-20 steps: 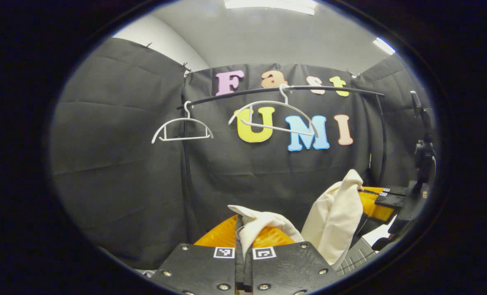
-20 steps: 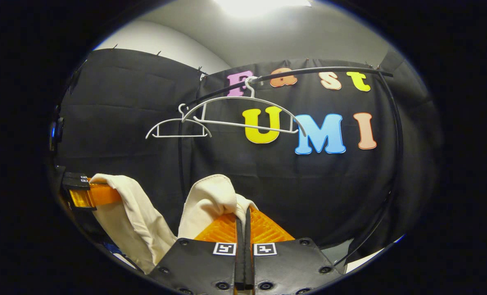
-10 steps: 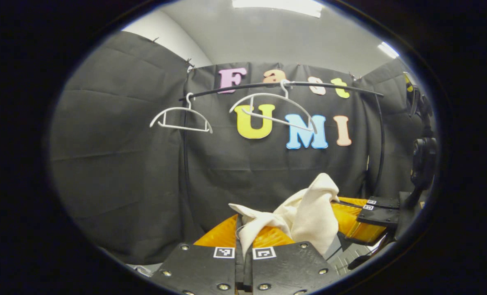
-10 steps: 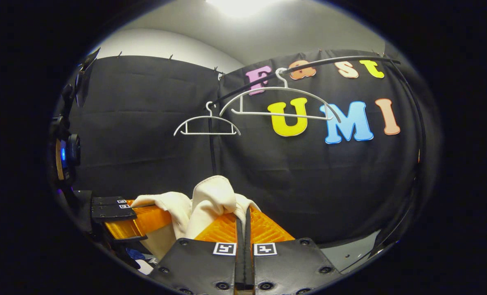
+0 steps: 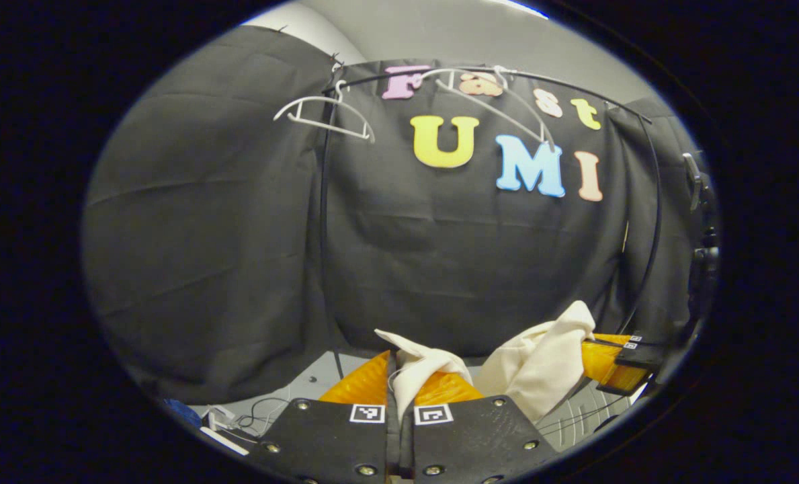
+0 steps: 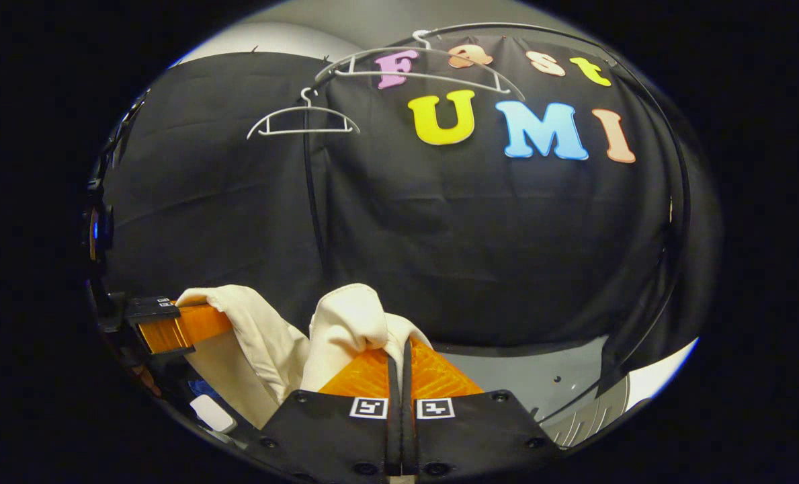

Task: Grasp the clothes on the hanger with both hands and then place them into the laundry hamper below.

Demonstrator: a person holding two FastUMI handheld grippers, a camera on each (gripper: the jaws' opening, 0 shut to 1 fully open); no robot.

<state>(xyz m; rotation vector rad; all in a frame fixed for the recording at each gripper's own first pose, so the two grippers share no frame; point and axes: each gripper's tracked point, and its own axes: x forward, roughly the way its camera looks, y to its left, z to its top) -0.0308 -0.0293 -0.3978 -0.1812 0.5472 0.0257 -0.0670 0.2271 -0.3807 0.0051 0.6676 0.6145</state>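
Note:
A cream garment [image 5: 540, 356] hangs slack between my two grippers, off the hangers. In the left gripper view my left gripper [image 5: 399, 363] is shut on a bunched fold of it [image 5: 416, 366] between its orange fingers. My right gripper [image 5: 614, 363] shows at the far right, holding the other end. In the right gripper view my right gripper [image 6: 402, 353] is shut on a cream fold [image 6: 352, 323], and my left gripper [image 6: 171, 327] grips the cloth at the left. A pale slotted hamper rim [image 6: 594, 417] lies low on the right, also seen as ribbed grey [image 5: 577, 413].
Two bare white hangers [image 5: 322, 111] [image 5: 500, 91] hang on the black rail [image 5: 614, 107] high above. The rail's upright pole [image 5: 323, 235] runs down to grey floor [image 5: 318, 383]. Cables [image 5: 251, 413] and small white and blue items [image 6: 212, 413] lie low on the left.
Both grippers have dropped lower with the garment, so the rail and hangers sit higher in each view. The grippers drew close half a second ago and have since spread apart.

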